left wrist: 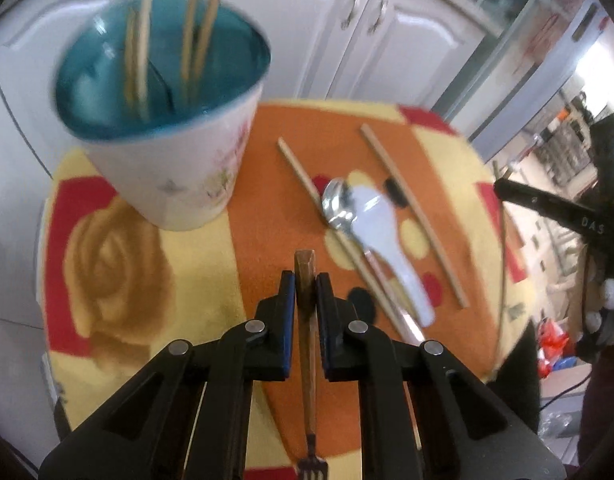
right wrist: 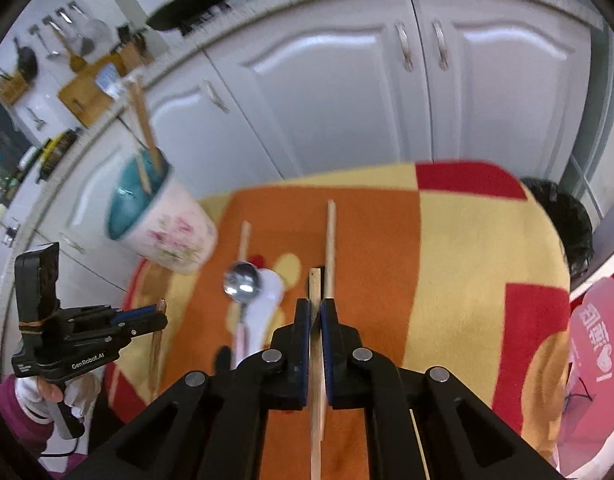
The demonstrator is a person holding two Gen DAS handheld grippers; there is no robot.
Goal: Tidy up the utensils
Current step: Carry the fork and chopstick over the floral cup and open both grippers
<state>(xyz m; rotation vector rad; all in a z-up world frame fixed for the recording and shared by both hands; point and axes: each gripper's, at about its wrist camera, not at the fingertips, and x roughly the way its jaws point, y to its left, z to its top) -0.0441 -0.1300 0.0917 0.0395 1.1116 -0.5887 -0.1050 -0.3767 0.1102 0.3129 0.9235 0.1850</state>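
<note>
Left hand-held gripper (left wrist: 305, 280) clamps a wooden-handled fork (left wrist: 307, 344), tines cut off; right hand-held gripper (right wrist: 315, 308) pinches a pale chopstick (right wrist: 317, 380).

Left gripper (left wrist: 305, 280): points steeply down over the mat (left wrist: 211, 264), jaws closed on the brown handle of a fork (left wrist: 307, 344).
Right gripper (right wrist: 315, 308): points down over the mat, jaws clamped on a pale chopstick (right wrist: 317, 376).
Left hand (right wrist: 57, 394): seen from the right wrist beside the mat's left edge, white-gloved, pink sleeve, wrapped round its gripper's handle.
</note>
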